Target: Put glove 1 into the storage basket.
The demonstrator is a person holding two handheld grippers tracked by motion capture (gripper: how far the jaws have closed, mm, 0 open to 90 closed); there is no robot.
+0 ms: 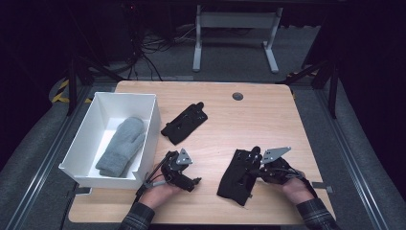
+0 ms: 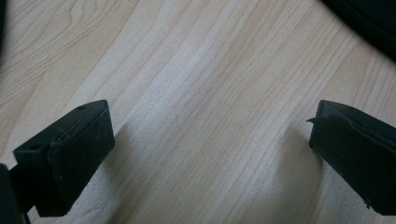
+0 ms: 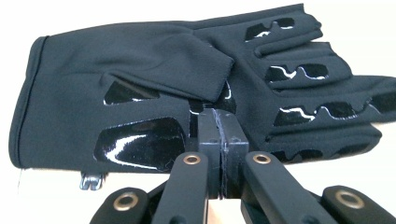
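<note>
Black glove [image 1: 239, 175] near table edge [image 1: 201, 222] (right gripper [image 1: 257, 168] pinching)

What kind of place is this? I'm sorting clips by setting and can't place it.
Probably a lab or recording workspace, not a home: a bare wooden table on grey carpet, loose cables on the floor behind, another desk's white legs, and dark surroundings.

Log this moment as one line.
right gripper: shut on black glove | left gripper: open, over bare table | grey mitten: in white box
</note>
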